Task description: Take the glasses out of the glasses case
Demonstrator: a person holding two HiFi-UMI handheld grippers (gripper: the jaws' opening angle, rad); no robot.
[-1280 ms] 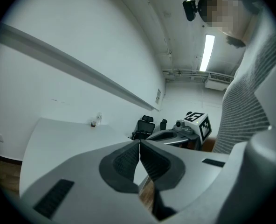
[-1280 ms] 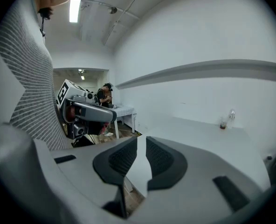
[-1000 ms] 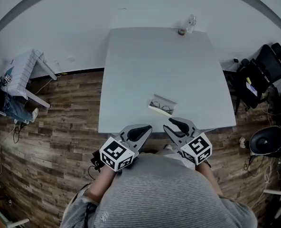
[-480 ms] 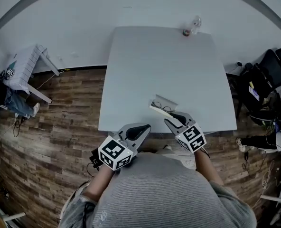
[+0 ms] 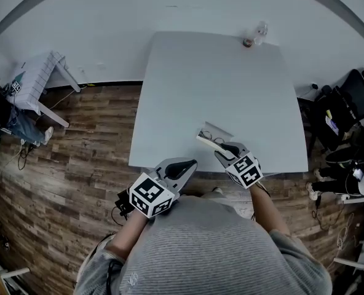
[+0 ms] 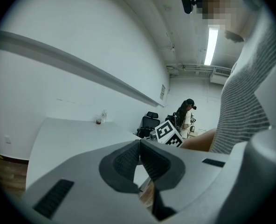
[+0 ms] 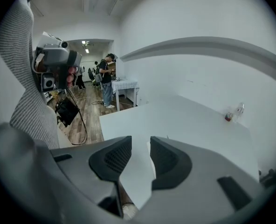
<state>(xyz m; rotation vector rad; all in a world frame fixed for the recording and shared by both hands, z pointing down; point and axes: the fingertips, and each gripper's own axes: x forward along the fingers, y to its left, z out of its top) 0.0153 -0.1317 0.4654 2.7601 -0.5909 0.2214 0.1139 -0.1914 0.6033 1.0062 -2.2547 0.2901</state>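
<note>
An open glasses case lies near the front edge of the white table, with a pair of dark-rimmed glasses inside it. My right gripper is just in front of the case's right end, angled down, its tips close to the case. The jaws are open and only table surface shows between them in the right gripper view, where they hide the case. My left gripper hovers at the table's front edge, left of the case. In the left gripper view its pads meet with nothing between them.
A clear bottle and a small cup stand at the table's far edge. A black office chair is on the right and a white rack on the left, on wood floor. A person stands in the background.
My right gripper has come forward and down, from the table's front edge to the case's right end. The left gripper has stayed in place.
</note>
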